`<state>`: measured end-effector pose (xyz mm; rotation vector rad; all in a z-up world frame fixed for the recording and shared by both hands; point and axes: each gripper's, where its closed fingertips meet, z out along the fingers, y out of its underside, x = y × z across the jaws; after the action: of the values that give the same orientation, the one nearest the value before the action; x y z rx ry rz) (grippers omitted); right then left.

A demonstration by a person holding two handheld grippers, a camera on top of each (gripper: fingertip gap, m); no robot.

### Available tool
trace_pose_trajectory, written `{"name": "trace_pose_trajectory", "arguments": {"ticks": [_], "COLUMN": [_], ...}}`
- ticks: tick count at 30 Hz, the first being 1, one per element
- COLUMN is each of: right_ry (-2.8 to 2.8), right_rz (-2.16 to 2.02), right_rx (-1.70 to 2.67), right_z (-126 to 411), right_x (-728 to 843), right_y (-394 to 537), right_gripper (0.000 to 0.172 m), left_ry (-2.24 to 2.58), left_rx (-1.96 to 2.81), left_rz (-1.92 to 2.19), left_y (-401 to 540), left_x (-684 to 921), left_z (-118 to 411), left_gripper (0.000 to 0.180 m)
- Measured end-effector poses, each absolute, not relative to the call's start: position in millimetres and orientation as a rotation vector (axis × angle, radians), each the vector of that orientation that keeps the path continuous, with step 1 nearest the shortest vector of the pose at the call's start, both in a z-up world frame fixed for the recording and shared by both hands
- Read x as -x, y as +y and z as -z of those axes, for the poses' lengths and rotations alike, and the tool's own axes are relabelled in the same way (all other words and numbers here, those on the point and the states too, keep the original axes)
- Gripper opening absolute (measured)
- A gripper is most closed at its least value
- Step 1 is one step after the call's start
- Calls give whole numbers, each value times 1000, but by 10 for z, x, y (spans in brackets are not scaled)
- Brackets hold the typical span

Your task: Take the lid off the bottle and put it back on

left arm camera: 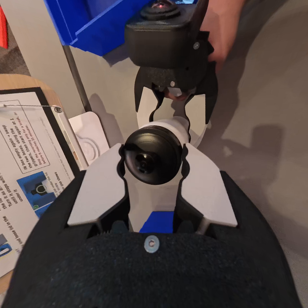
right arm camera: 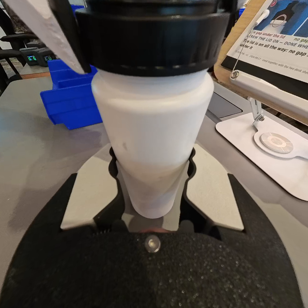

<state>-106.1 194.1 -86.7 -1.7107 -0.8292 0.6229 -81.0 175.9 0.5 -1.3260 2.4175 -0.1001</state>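
A white bottle (right arm camera: 150,125) with a black screw lid (right arm camera: 153,38) is held off the grey table between my two grippers. My right gripper (right arm camera: 152,160) is shut on the bottle's body, with both pads pressed against its sides. In the left wrist view I look straight at the top of the lid (left arm camera: 153,156). My left gripper (left arm camera: 153,158) is shut on the lid, its pads touching the rim on both sides. Behind the lid, the right gripper (left arm camera: 170,126) grips the white bottle (left arm camera: 168,128). One left finger (right arm camera: 66,41) shows beside the lid in the right wrist view.
A blue bin (right arm camera: 71,100) stands on the table (right arm camera: 33,150) to the left, also visible in the left wrist view (left arm camera: 93,25). A wooden stand with an instruction sheet (right arm camera: 275,41) and its white base plate (right arm camera: 266,150) stand to the right. A person's hand (left arm camera: 220,33) holds the right gripper.
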Motion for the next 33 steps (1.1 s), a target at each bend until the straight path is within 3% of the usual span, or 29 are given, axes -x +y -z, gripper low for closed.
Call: {"name": "trace_pose_trajectory", "arguments": {"ticks": [2,4,6,10,14,20,26,30,33], "right_ry": [-826,-826,-820,-820,-820,-819,-819,-820,-833], "right_rz": [-625,-626,-627,-623,-621,-620,-620,-622,-623], "right_rx": [1710,1711,1714,1715,1716,1721,1725,1726,1722], "right_z": [867,868,867,869,868,870,871,872,872], "right_x": [1062,1054,1042,1047,1052,1047,1046,1041,1071], "right_y": [1943,1942,1945,1946,1947,1947,1945,1943,1925], "right_gripper": [84,84,84,84,84,84,83,84,84], "left_ry": [2405,2339,2260,1962,1649,1394,1346,1419,1674], "left_rx": [1352,1443,1569,1934,2364,2591,2714,2666,2554], "left_rz": [70,73,190,206,109,53,82,41,0], "left_y": [1756,1754,1678,1762,1821,1889,1765,1795,1778], "left_x": [825,824,810,829,940,898,831,872,916], "left_z": [-27,-104,-217,-299,-175,-118,7,4,5], "left_gripper": [66,92,97,96,80,77,85,69,69]}}
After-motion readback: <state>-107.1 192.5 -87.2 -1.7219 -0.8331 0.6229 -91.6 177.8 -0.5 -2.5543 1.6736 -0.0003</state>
